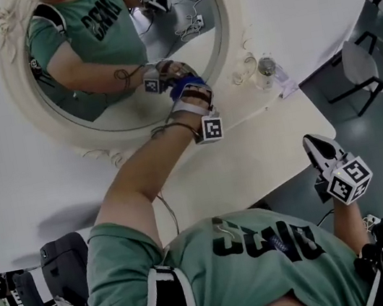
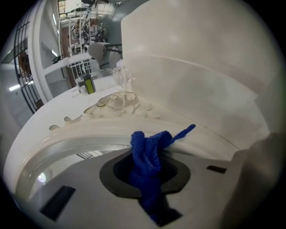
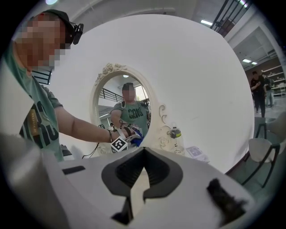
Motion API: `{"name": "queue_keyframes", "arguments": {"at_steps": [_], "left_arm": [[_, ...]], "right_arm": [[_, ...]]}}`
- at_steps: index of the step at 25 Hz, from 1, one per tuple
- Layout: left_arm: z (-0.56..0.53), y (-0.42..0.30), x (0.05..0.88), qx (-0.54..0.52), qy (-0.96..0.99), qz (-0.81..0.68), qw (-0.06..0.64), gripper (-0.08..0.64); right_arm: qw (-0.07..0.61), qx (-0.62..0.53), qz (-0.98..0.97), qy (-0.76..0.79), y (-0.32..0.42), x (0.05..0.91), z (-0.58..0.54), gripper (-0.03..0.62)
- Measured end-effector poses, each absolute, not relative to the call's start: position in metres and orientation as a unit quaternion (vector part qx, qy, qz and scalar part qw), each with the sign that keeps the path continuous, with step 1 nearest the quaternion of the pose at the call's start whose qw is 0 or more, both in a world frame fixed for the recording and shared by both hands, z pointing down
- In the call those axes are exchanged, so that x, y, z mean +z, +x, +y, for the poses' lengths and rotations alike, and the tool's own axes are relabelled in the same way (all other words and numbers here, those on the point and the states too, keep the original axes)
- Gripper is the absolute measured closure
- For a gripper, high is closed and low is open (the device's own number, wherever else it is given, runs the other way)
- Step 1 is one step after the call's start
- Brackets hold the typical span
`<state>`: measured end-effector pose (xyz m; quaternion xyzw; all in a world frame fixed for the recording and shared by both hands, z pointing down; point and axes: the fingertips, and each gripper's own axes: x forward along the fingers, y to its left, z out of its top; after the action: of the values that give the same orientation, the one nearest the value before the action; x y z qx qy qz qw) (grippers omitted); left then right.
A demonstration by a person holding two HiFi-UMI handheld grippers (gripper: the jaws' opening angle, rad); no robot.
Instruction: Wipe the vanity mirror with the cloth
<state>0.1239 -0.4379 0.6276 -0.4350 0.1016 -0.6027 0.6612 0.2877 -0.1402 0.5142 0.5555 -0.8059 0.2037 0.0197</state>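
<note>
My left arm stretches forward, left gripper [image 1: 182, 91] clamping the cloth [image 2: 149, 154] at the mirror [image 1: 166, 50] rim; right gripper [image 1: 316, 143] held low, closed, empty.

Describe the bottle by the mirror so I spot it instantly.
On the white table stands an oval, cream-framed vanity mirror. Just beside its scrolled lower frame is the small clear bottle: it stands upright, with a yellow-green band, unlike the flat printed sheet next to it.
</note>
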Motion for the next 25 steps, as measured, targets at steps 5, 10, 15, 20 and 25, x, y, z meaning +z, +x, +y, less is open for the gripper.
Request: {"name": "queue_keyframes", "arguments": {"at_steps": [5,10,15,20,25], "left_arm": [[-0.43,0.122,0.634,-0.605,-0.482,0.101,0.625,0.487],[-0.381,0.089,0.61,-0.548,-0.668,0.156,0.478,0.483],[-0.325,0.039,0.568,-0.432,-0.815,0.222,0.317,0.483],[-0.265,-0.015,0.52,-0.285,-0.901,0.3,0.13,0.483],[-0.206,-0.037,0.525,-0.16,-0.939,0.303,-0.003,0.483]], "right_arm": [[0.022,0.198,-0.811,0.551,0.275,0.506,-0.146,0.588],[0.025,0.166,-0.824,0.541,0.257,0.48,-0.154,0.588],[0.033,0.148,-0.829,0.539,0.242,0.46,-0.155,0.588],[0.04,0.142,-0.855,0.497,0.21,0.451,-0.167,0.588],[0.037,0.152,-0.878,0.453,0.163,0.454,-0.173,0.588]]}}
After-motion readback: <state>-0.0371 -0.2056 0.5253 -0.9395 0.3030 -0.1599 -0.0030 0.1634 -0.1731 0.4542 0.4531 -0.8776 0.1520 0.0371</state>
